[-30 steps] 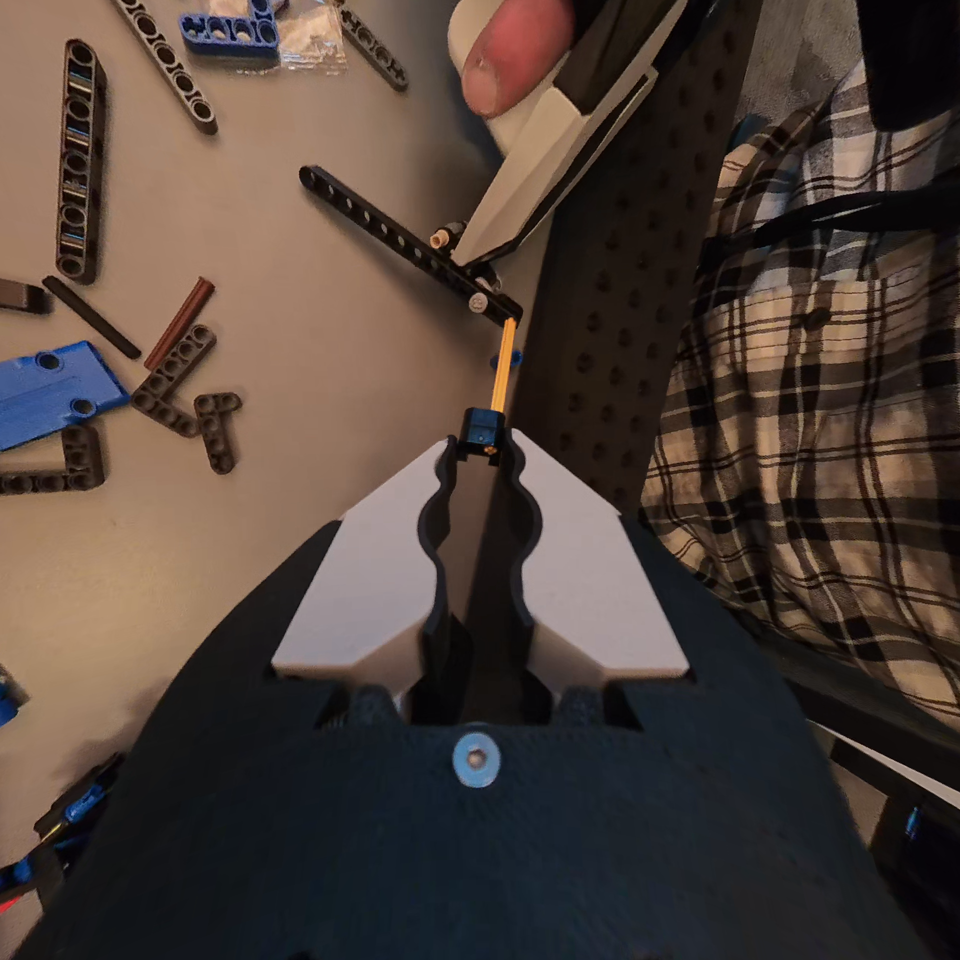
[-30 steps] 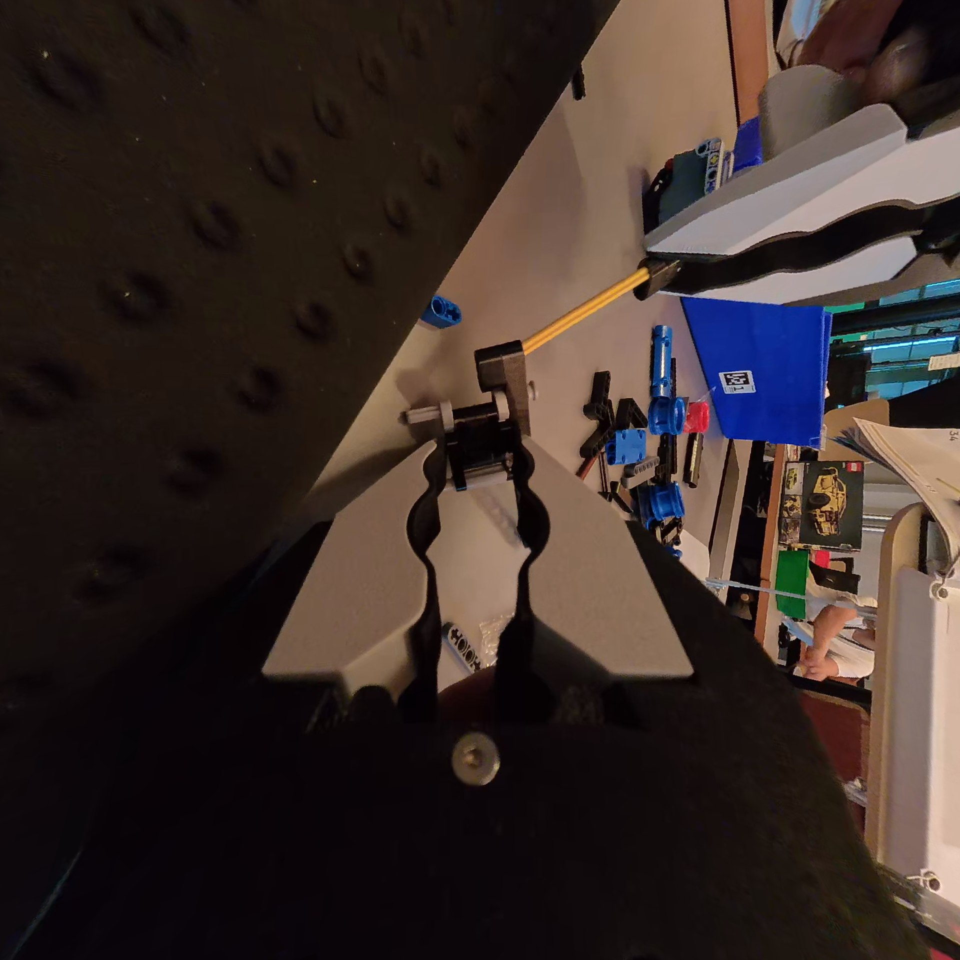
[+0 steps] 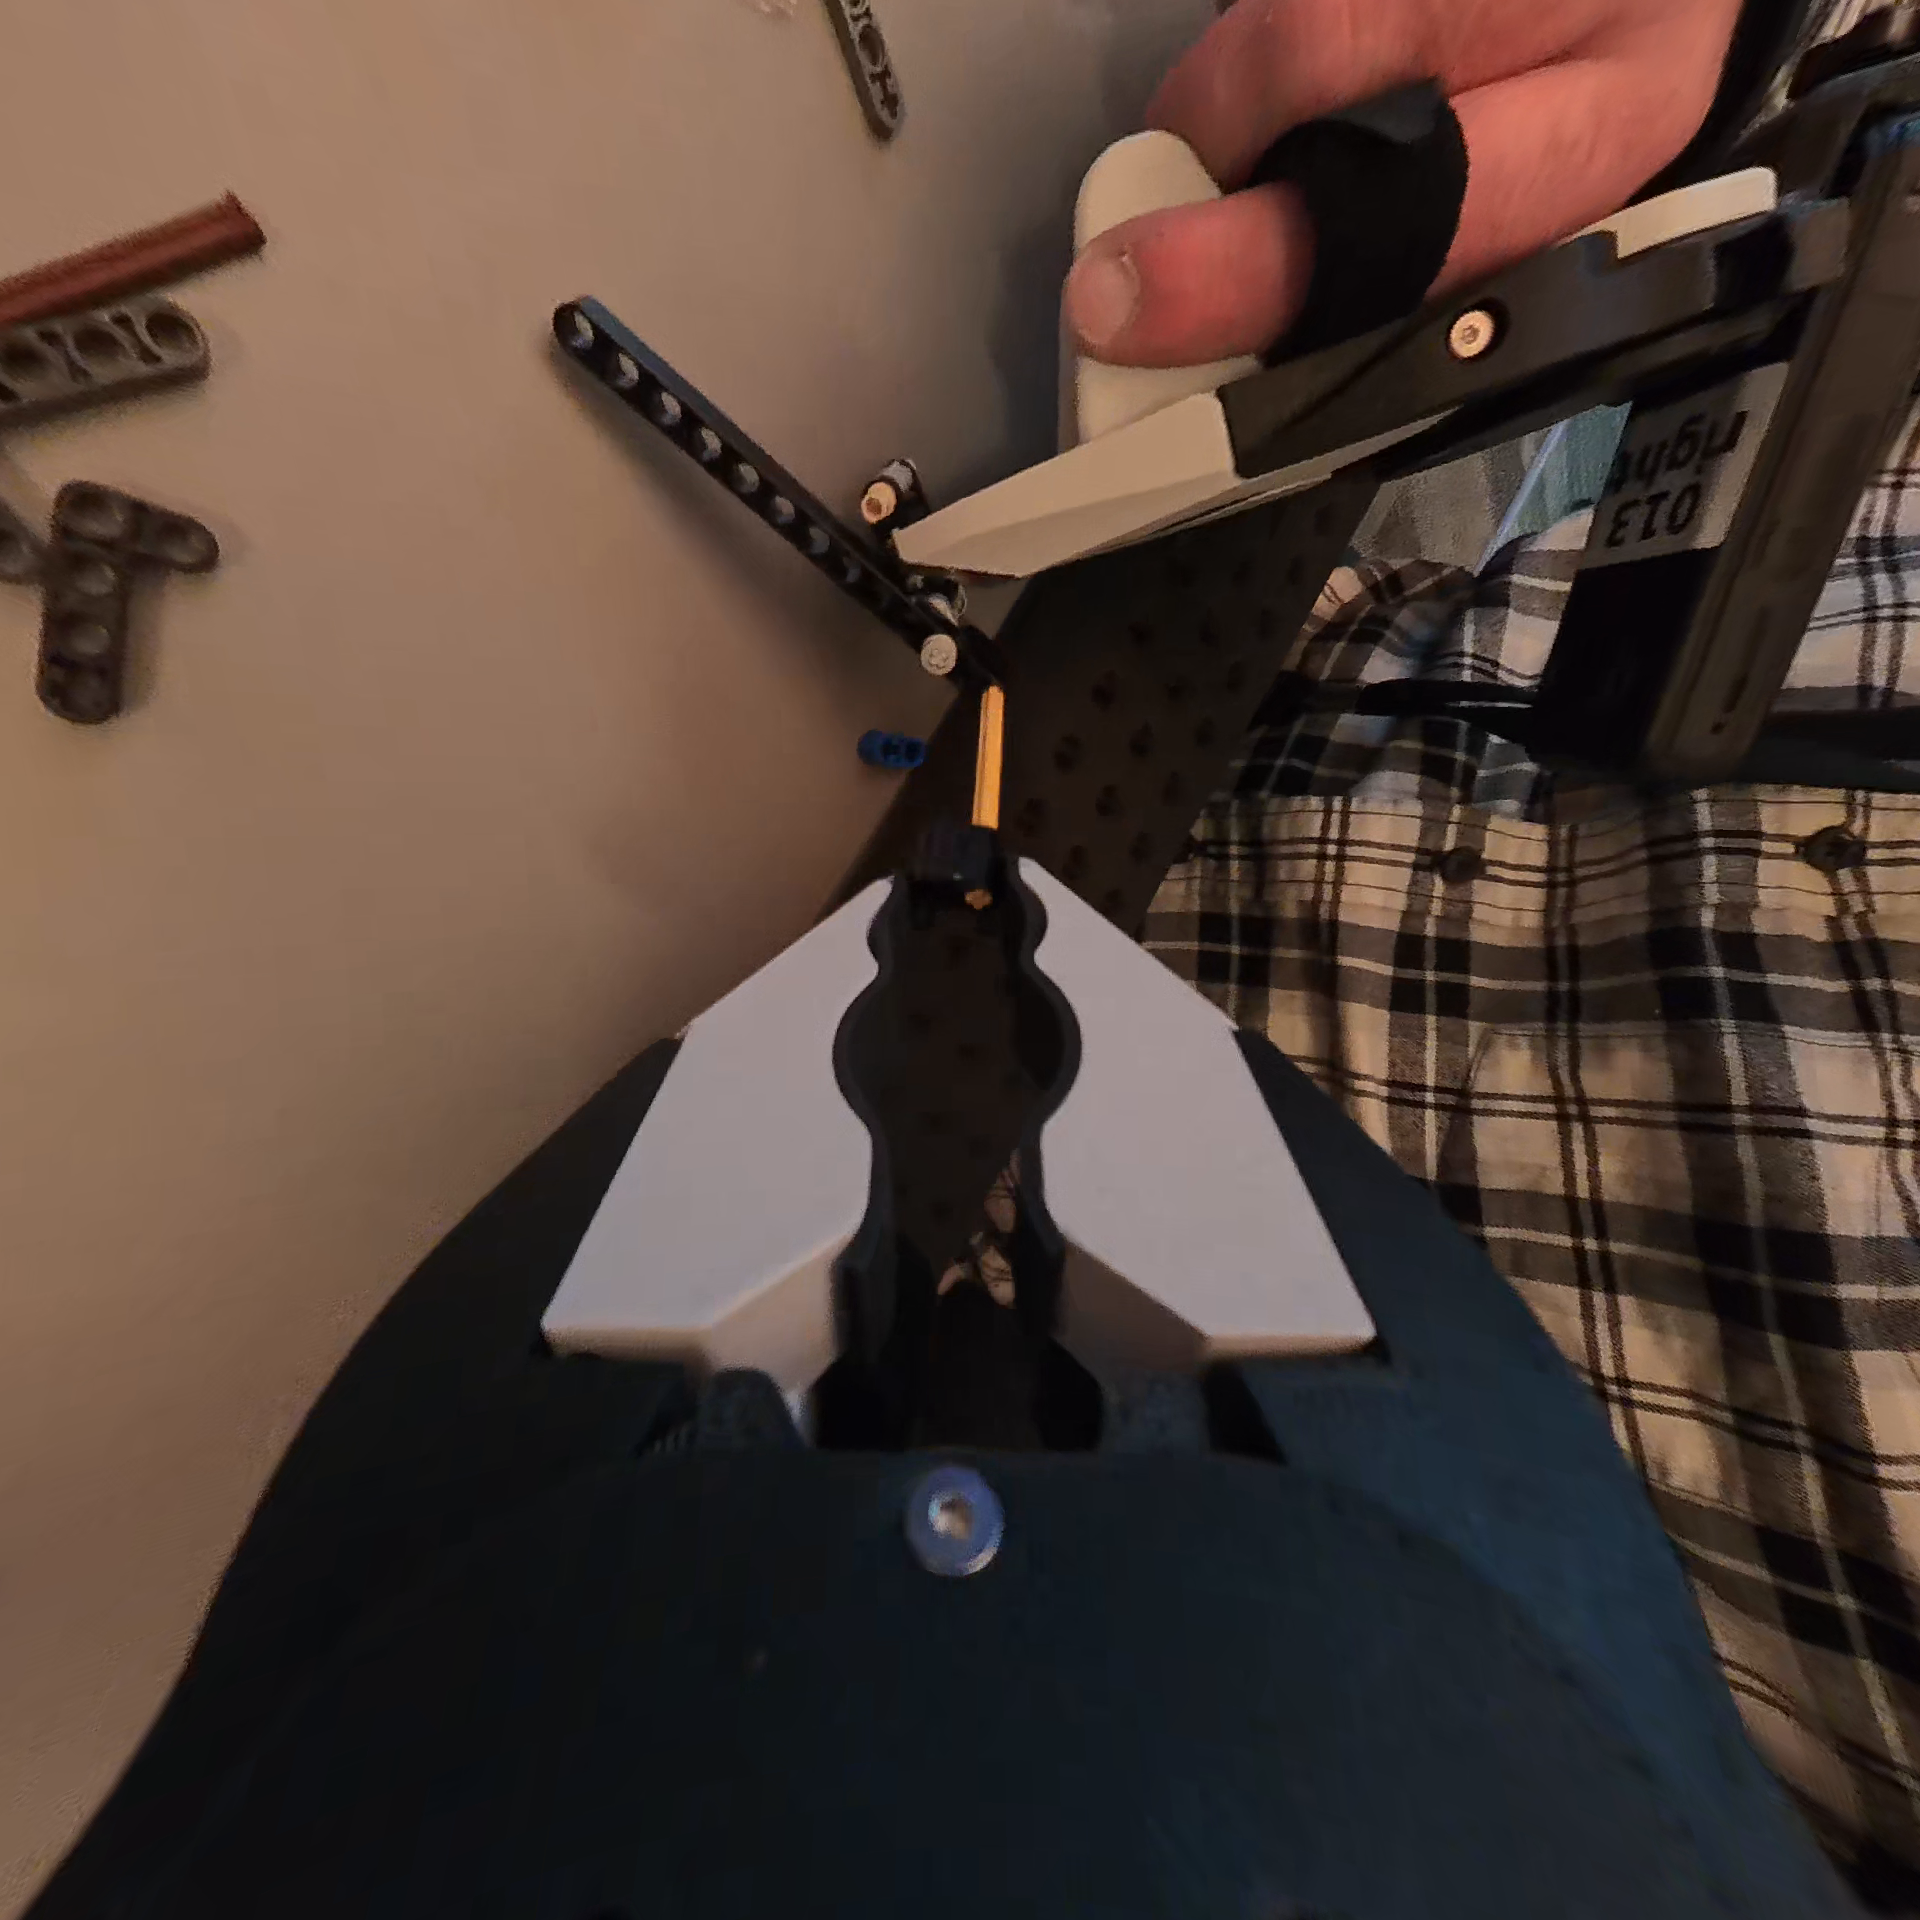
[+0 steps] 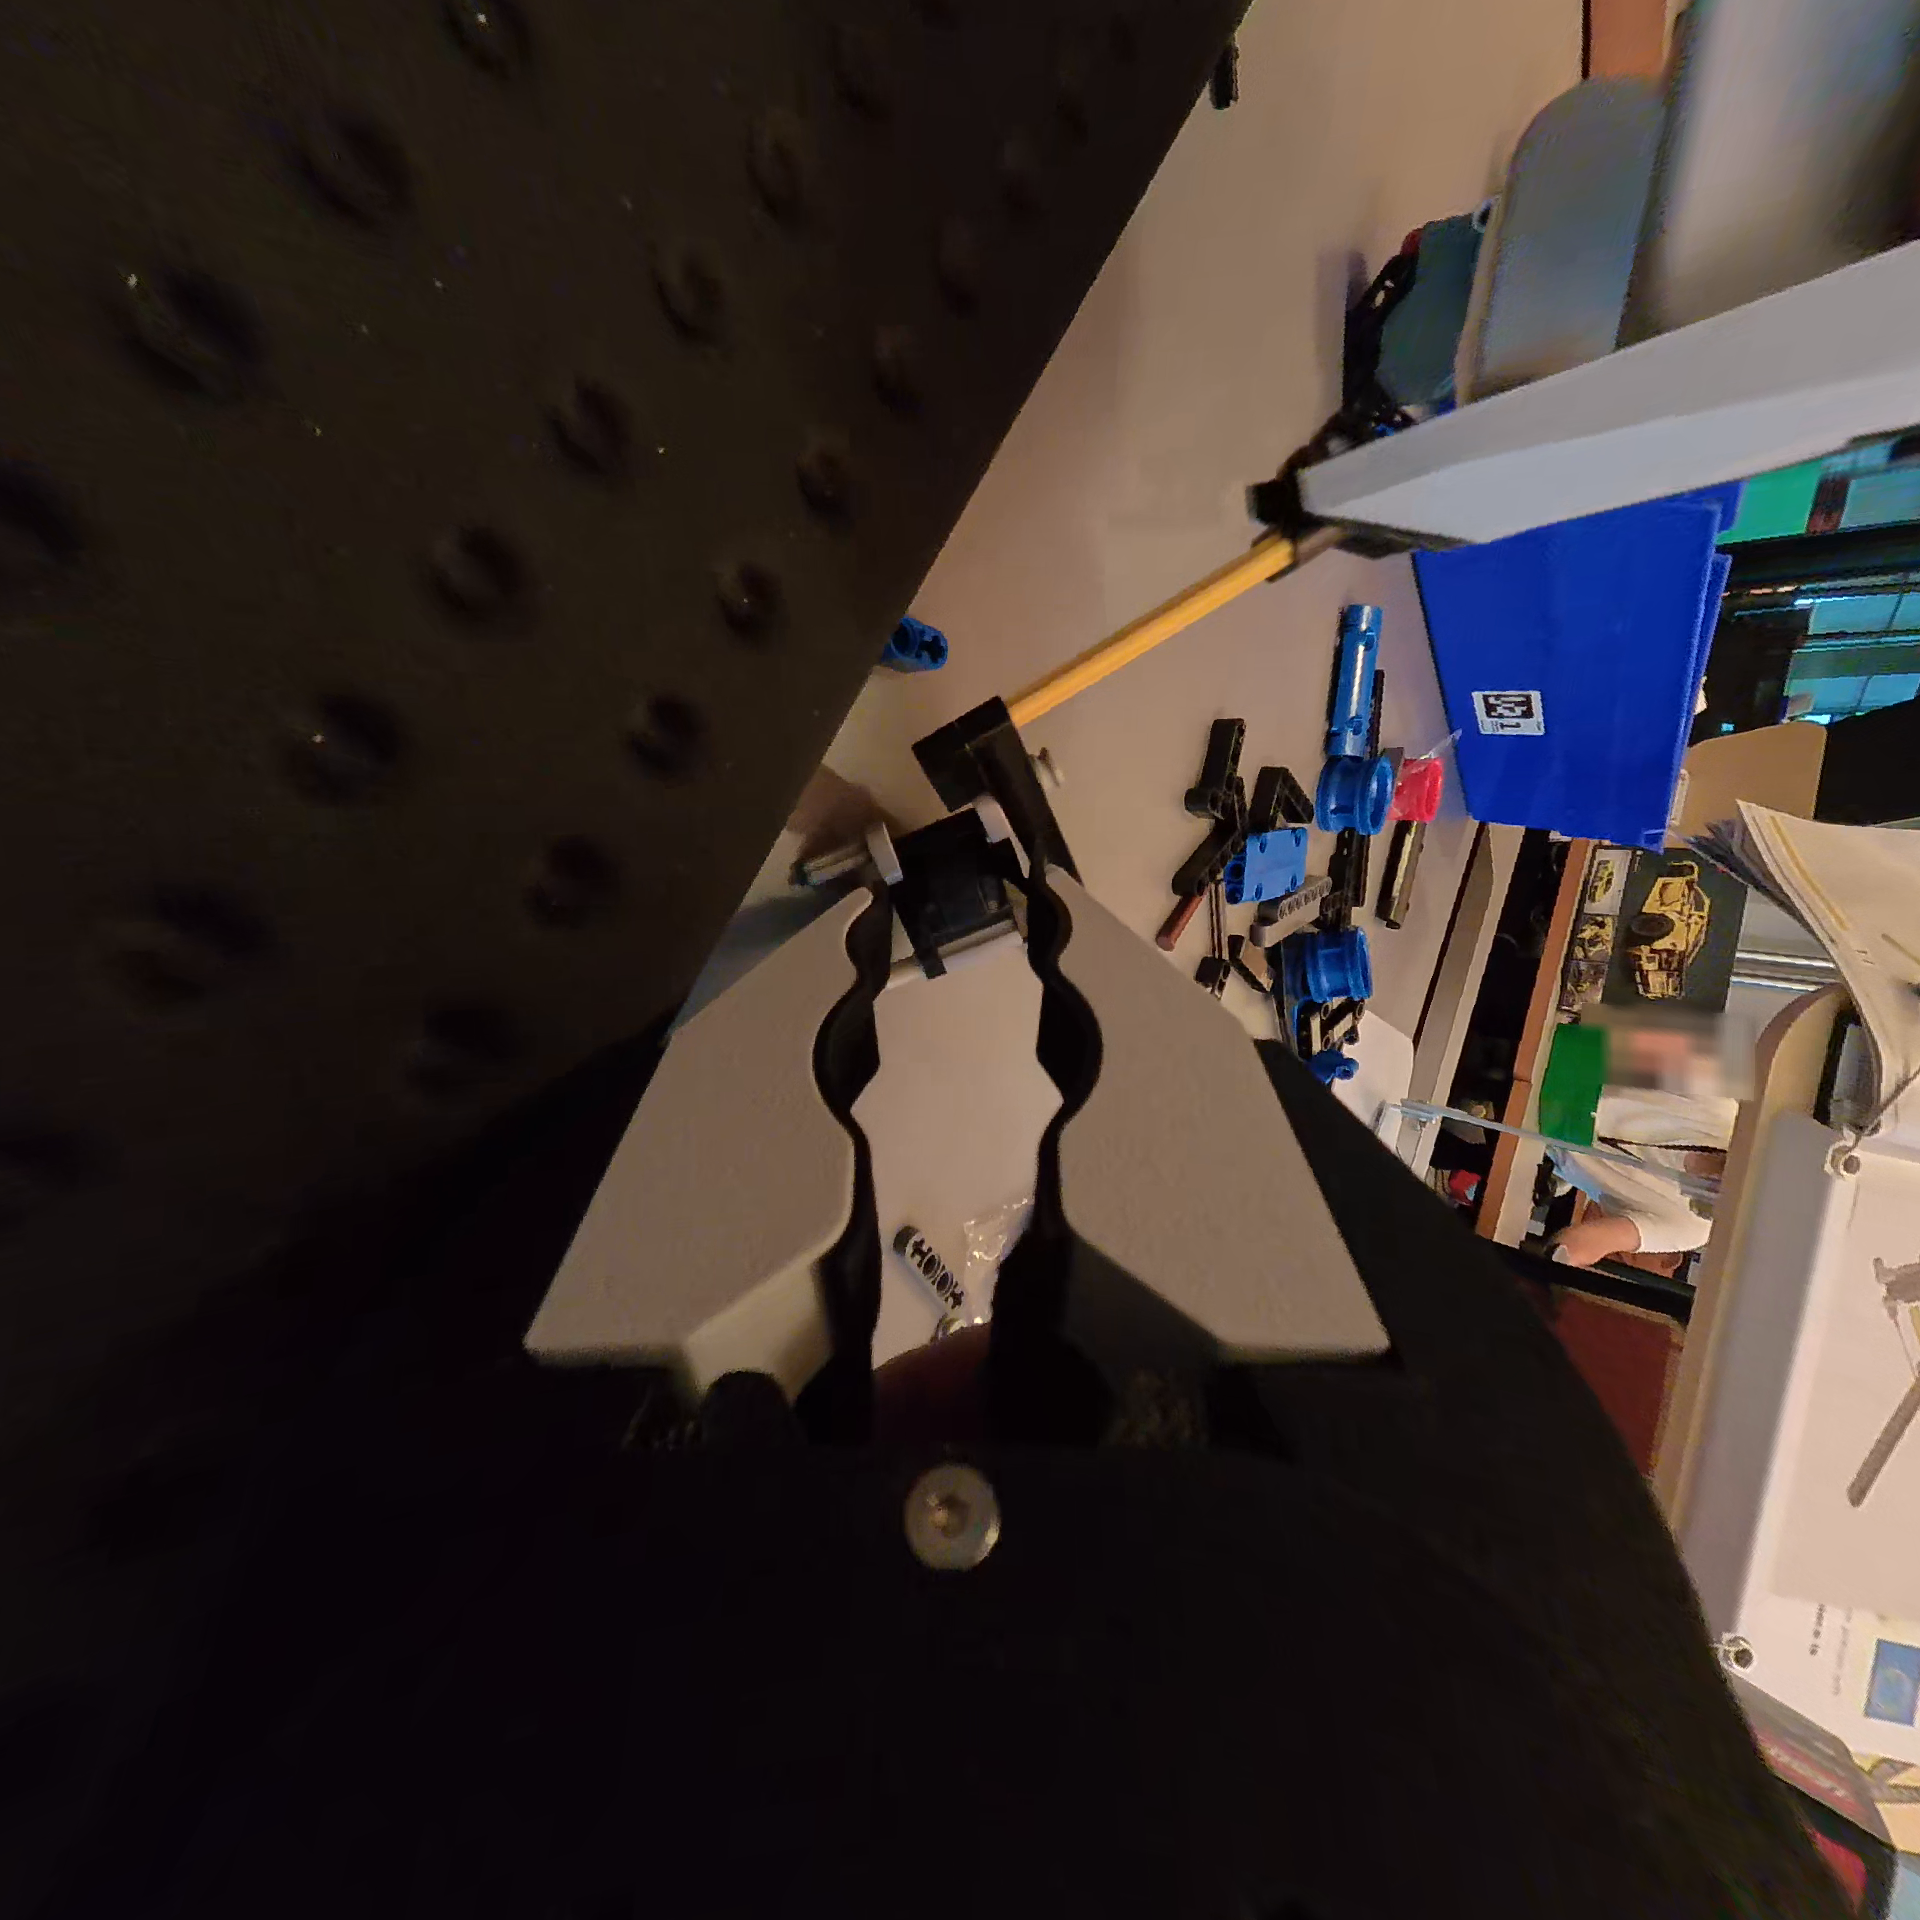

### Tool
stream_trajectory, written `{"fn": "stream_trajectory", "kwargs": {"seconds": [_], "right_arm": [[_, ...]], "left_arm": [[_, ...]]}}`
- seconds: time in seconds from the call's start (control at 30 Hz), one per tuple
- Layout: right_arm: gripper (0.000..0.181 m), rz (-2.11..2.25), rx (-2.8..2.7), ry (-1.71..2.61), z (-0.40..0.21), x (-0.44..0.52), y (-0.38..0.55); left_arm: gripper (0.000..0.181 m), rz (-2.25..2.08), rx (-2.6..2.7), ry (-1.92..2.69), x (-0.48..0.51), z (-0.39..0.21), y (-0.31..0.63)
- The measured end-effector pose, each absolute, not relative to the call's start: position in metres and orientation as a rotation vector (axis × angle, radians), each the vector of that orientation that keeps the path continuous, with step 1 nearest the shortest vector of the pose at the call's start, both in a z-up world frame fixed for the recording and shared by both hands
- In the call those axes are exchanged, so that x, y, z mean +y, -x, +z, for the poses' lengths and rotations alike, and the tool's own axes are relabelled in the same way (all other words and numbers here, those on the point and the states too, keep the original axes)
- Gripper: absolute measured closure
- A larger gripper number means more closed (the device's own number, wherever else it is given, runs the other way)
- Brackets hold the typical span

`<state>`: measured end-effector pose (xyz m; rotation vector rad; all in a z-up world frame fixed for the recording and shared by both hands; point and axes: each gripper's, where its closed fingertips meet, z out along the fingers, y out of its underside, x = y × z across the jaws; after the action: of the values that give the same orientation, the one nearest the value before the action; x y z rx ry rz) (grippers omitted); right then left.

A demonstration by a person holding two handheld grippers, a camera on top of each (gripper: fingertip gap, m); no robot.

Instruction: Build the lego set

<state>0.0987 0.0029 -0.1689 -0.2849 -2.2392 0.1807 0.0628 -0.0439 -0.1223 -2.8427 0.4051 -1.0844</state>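
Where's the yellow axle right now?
The yellow axle is off the table between the grippers: the left gripper pinches the black connector on its near end, and its far end meets the long black beam in the right gripper.

Beam's (image 3: 727, 457) far end perhaps hidden behind jaws.

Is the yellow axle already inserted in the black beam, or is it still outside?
Inserted, as far as visible: the yellow axle ends at the end of the black beam with no gap. How deep cannot be told.
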Motion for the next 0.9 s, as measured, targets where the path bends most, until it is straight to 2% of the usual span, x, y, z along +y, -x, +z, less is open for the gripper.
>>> {"fn": "stream_trajectory", "kwargs": {"seconds": [0.03,0.27,0.43,0.6,0.67,0.77,0.9], "right_arm": [[0.156,0.181,-2.239,0.285,-0.169,0.003,-0.099],[0.156,0.201,-2.238,0.293,-0.169,0.002,-0.099],[0.156,0.222,-2.237,0.305,-0.169,0.002,-0.099],[0.157,0.229,-2.236,0.302,-0.169,0.002,-0.099],[0.157,0.23,-2.234,0.301,-0.169,0.002,-0.099],[0.157,0.233,-2.233,0.309,-0.169,0.002,-0.099],[0.157,0.254,-2.232,0.319,-0.169,0.001,-0.099]], "left_arm": [[0.166,-1.096,0.399,2.842,-0.046,-0.123,-0.064],[0.147,-0.92,0.639,2.653,-0.043,-0.133,-0.077],[0.139,-0.457,0.998,2.505,-0.045,-0.142,-0.051],[0.142,0.075,1.343,2.163,-0.018,-0.128,-0.033],[0.145,0.051,1.378,2.092,-0.014,-0.127,-0.04],[0.165,0.063,1.4,2.057,-0.012,-0.128,-0.038],[0.168,0.014,1.34,2.058,-0.015,-0.128,-0.042]]}}
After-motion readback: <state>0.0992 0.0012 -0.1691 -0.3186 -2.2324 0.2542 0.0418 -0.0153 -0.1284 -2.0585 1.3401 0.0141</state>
